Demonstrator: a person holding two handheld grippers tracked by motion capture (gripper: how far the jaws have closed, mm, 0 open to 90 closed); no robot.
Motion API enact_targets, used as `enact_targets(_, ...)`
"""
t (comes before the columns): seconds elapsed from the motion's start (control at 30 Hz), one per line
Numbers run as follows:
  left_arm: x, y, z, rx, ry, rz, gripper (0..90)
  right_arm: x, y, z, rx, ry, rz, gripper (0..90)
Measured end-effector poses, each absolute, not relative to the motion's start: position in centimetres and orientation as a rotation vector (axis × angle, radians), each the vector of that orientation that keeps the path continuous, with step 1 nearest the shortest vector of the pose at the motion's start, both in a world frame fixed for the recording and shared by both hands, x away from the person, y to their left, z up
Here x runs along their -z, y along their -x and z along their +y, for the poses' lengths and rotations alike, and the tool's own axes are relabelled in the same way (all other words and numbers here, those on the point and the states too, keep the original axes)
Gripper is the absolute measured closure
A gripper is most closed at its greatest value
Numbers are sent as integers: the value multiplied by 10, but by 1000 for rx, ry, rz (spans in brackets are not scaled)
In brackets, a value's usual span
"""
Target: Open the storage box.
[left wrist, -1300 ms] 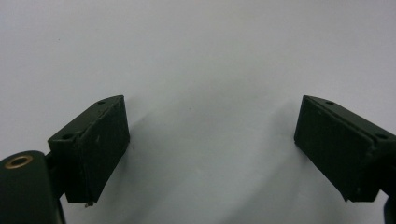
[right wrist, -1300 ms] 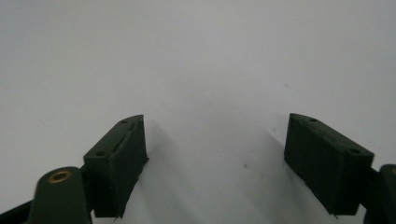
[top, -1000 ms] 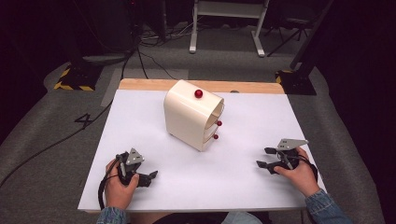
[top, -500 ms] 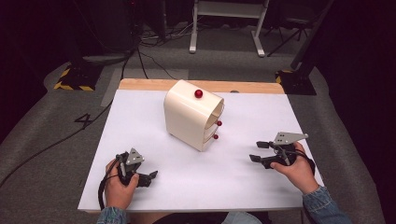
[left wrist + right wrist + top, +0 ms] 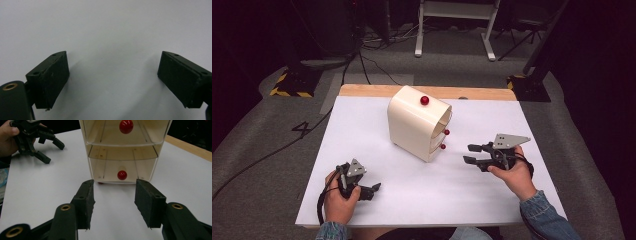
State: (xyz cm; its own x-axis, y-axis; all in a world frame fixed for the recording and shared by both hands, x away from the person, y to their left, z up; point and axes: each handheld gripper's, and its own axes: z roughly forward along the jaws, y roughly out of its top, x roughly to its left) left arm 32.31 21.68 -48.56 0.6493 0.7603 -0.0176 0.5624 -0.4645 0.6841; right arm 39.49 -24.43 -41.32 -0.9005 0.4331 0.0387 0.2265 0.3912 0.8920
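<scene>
Facing the front of the cream plastic drawer cabinet (image 5: pixel 125 150), the right gripper (image 5: pixel 114 195) hangs just above the white table top (image 5: pixel 422 195) with its two black jaws spread well apart and nothing between them. From where I stand, the move to come turns on one line: the small red round knob of the bottom drawer (image 5: pixel 122 175) sits straight ahead of that gripper, almost centred in the gap between the jaws, near but not yet touched. A second red knob on the drawer above (image 5: pixel 126 126) lies higher on the same line. In the high view the cabinet (image 5: pixel 414 125) stands a little beyond the middle of the table, turned so that its drawer fronts and their knobs (image 5: pixel 443 146) look toward the person's right side, and the right gripper (image 5: pixel 470 153) points at them from close by. I judge that a short, level push forward would bring the jaws round the lower knob, though they would need to stay low to meet it. The left gripper (image 5: pixel 374 189) rests near the front left corner of the table, well apart from the cabinet and off to its closed side, so it is the farther hand. Its jaws (image 5: pixel 112 82) also stand wide open over bare white surface, gripping nothing.
</scene>
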Motion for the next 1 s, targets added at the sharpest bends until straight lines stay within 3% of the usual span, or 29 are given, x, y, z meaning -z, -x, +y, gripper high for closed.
enact_targets(0.43, 486, -323, 217, -381, -2196, 1023, 106, 430, -407, -211, -1570, -534, 2394, 561)
enact_targets(0.67, 486, -323, 217, -382, -2197, 1022, 105, 445, -417, -201, -1598, -525, 2383, 681)
enact_targets(1.0, 486, -323, 217, -382, -2196, 1023, 105, 468, -431, -194, -1607, -528, 2334, 693)
